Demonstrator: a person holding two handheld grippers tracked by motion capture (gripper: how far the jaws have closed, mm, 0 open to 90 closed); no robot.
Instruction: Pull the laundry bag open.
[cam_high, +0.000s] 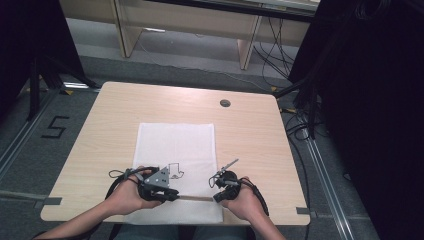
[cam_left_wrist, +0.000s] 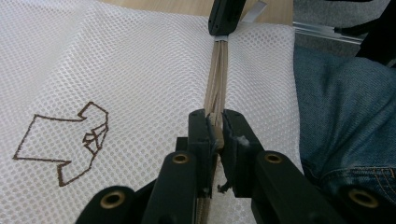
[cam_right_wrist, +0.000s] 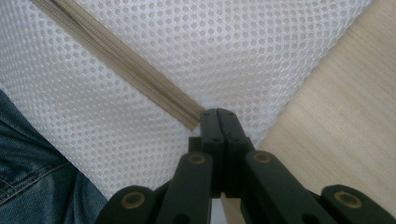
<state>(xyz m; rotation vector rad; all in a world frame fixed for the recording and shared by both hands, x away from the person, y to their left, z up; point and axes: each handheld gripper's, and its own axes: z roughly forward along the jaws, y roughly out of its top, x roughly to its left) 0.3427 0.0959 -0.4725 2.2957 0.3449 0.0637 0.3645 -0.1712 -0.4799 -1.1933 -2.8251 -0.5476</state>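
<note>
A white mesh bag (cam_high: 176, 150) is spread flat on the desk (cam_high: 100, 130), its near edge overhanging. The beige zipper (cam_left_wrist: 216, 79) near that edge is pinched by the left gripper (cam_left_wrist: 216, 128), fingers nearly closed on it. Its right end is clamped by the right gripper (cam_right_wrist: 217, 116), fingers fully together.

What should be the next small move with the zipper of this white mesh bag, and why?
Probably slide the left hand-held gripper along the beige zipper toward the right hand-held gripper. Its jaws pinch something at the zipper line, likely the pull, while the right one clamps the zipper's end on the mesh bag, keeping it taut.
</note>
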